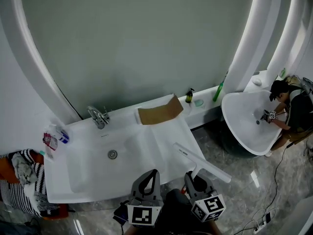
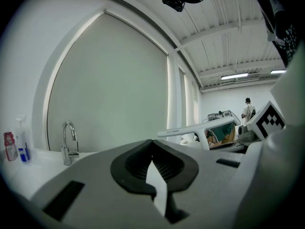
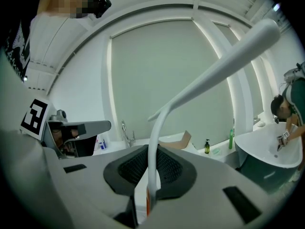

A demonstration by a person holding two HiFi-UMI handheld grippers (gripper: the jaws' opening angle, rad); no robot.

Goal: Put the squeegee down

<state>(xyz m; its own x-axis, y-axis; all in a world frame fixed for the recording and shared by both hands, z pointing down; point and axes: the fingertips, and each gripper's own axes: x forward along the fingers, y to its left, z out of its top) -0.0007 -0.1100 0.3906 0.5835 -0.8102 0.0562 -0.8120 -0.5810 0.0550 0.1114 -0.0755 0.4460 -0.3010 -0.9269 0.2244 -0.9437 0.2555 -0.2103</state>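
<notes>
While the left claw [image 2: 152, 143] is clenched, the right claw [image 3: 151, 149] grasps the squeegee handle [image 3: 154, 128].

A chrome faucet [image 1: 98, 116] stands at the back of a white sink [image 1: 83, 173]. Right of the faucet lie a brown cardboard piece [image 1: 159, 112], a dark pump bottle [image 1: 189, 96] and a green bottle [image 1: 219, 89]. Left of it stand small bottles [image 1: 55, 138] and striped cloth [image 1: 24, 180].

Grey-green wall panel [image 1: 137, 43] between white arches [image 1: 30, 67], glossy grey marbled floor [image 1: 243, 186], white ceiling [image 2: 228, 37] with strip lights [image 2: 237, 76].
</notes>
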